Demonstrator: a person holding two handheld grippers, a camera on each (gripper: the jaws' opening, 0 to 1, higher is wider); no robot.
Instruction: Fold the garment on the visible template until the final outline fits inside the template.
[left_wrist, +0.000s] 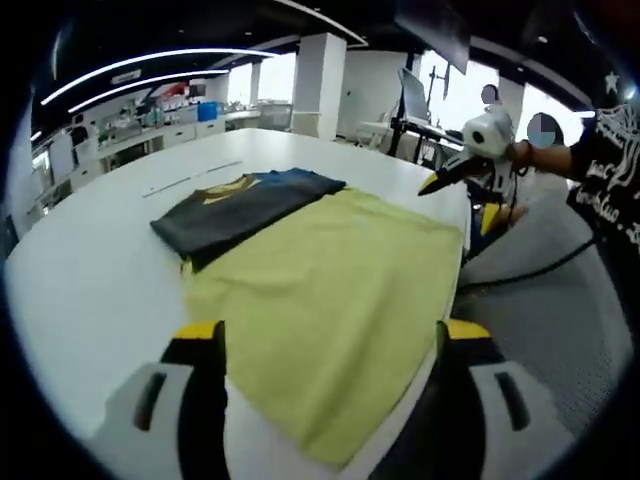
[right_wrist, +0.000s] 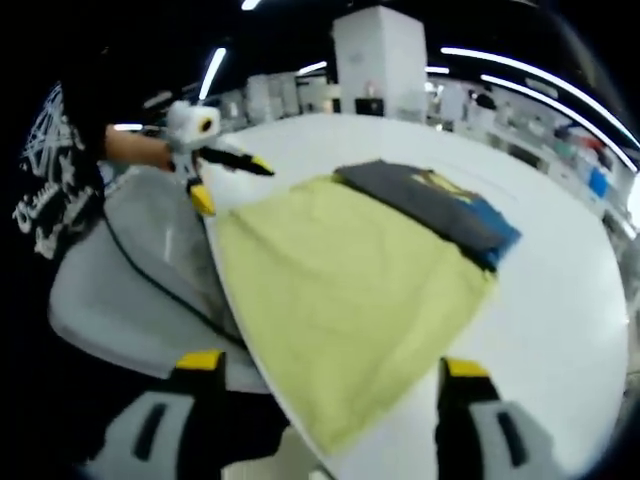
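Observation:
A yellow-green template cloth (left_wrist: 330, 290) (right_wrist: 340, 280) is spread flat on the white table (left_wrist: 90, 280) (right_wrist: 570, 290). A folded dark grey garment (left_wrist: 235, 210) (right_wrist: 425, 205) with blue and yellow patches lies across the cloth's far end, one side reaching onto bare table. My left gripper (left_wrist: 330, 335) stands open over the cloth's near edge, with nothing between its jaws; it also shows as the left gripper (right_wrist: 232, 185), held by a hand beyond the cloth's far corner. My right gripper (right_wrist: 332, 365) is open over its near edge, also the right gripper (left_wrist: 460, 203) at the opposite corner.
The table edge runs just beside the cloth (right_wrist: 235, 330). A person in a black printed shirt (left_wrist: 610, 190) (right_wrist: 50, 190) stands at that side, on grey floor (left_wrist: 560, 300) crossed by a black cable (right_wrist: 160, 285). A white pillar (left_wrist: 320, 70) and shelves stand far behind.

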